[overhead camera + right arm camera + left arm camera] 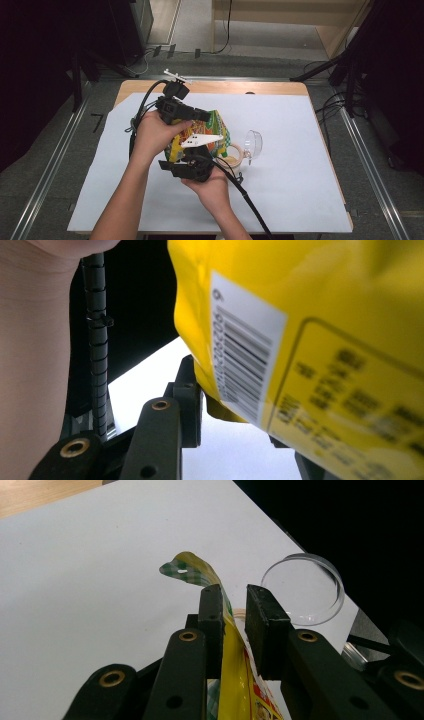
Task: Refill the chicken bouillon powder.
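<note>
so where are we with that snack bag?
Done: the snack bag is lifted off the white sheet. In hand: the left gripper has its top edge between slightly parted jaws; the right gripper is at its lower end, grip unclear. Left: it looks unopened.

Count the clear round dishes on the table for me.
1. The clear dish lies on the white sheet, right of the snack bag and beside the tape roll. The bag and hands may hide others.
</note>
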{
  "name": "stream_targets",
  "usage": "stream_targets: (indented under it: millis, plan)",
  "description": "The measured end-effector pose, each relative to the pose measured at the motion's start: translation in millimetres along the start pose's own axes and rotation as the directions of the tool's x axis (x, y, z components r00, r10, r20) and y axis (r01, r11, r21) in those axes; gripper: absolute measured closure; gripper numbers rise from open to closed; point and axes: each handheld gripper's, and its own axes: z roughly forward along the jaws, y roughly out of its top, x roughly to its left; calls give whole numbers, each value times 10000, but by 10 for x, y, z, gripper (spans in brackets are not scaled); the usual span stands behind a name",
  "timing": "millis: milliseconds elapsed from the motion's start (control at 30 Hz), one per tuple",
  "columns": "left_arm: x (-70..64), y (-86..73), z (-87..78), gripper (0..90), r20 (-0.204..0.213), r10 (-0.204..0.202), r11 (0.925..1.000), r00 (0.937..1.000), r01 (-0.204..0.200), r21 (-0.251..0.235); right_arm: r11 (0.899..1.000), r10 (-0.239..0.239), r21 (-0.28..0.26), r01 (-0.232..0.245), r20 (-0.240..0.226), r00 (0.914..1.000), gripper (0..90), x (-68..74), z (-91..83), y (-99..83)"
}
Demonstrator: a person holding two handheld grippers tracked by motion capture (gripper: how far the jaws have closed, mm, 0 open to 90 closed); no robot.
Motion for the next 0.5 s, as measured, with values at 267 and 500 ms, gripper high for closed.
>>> stream_targets:
  millis: [267, 500]
  plan:
    - [-30, 1, 7, 781, -87, 96, 10000, 9999, -96, -13, 9999, -85, 73, 84, 170, 9998, 665, 3, 8, -5]
    - [-34, 7, 8, 781, -113, 127, 9999, 9999, -127, -57, 10000, 21, 54, -21, 92, 10000, 664, 5, 3, 1]
